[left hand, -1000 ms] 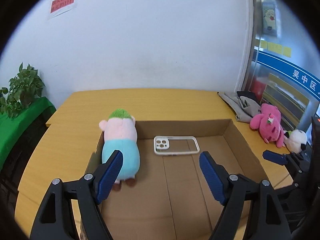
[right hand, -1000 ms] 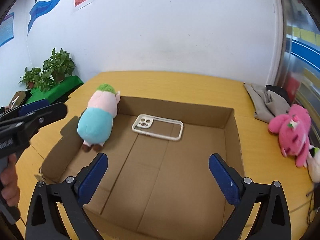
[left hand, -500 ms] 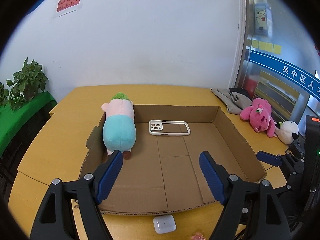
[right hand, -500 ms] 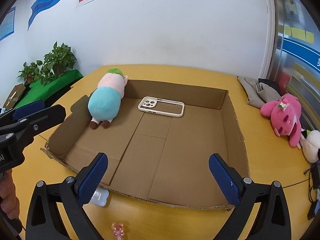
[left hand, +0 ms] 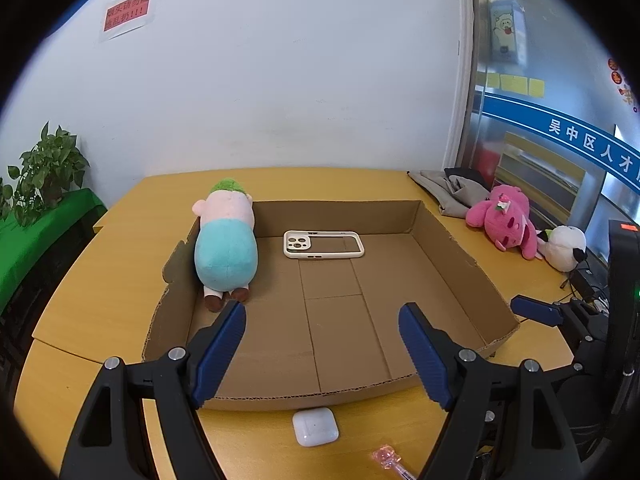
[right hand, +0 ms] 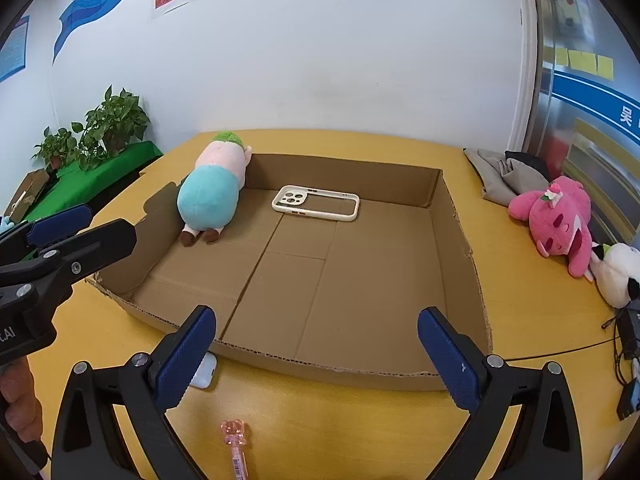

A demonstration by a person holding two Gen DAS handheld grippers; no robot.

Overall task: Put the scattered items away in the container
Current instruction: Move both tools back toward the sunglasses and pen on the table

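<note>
Box (left hand: 460, 248) holding plush toy (left hand: 226, 248) and phone case (left hand: 323, 244); earbud case (left hand: 315, 426) and pen (right hand: 236, 446) just outside near wall, both grippers (left hand: 322, 344) (right hand: 316, 354) spread empty, presumably readied for pickup.

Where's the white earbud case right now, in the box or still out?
Out. The white earbud case lies on the table just outside the cardboard box's near wall.

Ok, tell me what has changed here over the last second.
Both open grippers, left and right, have pulled back from over the cardboard box; nothing was gripped or released. That brought a white earbud case and a pink pen into view. The plush doll and phone case stayed put.
</note>
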